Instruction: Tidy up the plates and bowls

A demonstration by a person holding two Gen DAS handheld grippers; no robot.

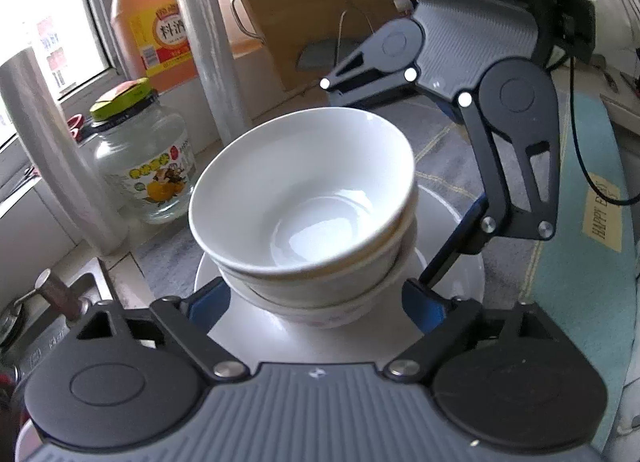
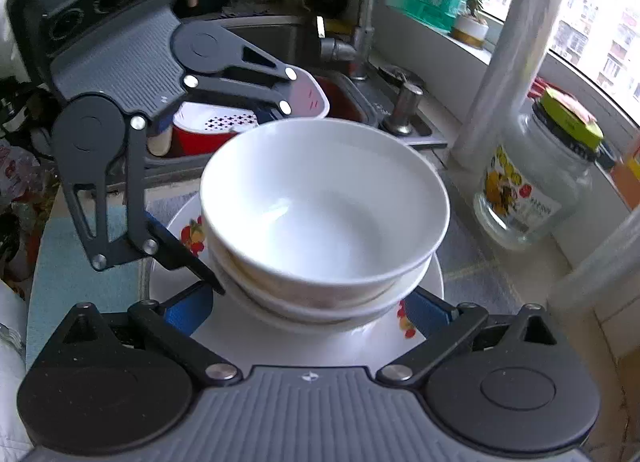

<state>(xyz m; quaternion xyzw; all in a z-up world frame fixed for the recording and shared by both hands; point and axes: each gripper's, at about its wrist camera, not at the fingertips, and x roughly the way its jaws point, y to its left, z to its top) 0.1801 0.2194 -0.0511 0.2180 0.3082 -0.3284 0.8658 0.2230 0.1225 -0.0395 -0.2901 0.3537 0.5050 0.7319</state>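
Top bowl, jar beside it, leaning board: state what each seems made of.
Top bowl: likely glazed ceramic, glossy white with highlights. Jar: clear glass by the look, though plastic is possible, see-through under a green lid. Board: apparently wood or bamboo, matte tan.

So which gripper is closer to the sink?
Left. The left gripper is on the sink side of the stacked bowls; the right gripper is across the bowls, farther away.

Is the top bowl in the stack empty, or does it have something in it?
Empty. The top bowl shows a bare, glossy white inside down to its base in both wrist views, nested upright on the bowls below.
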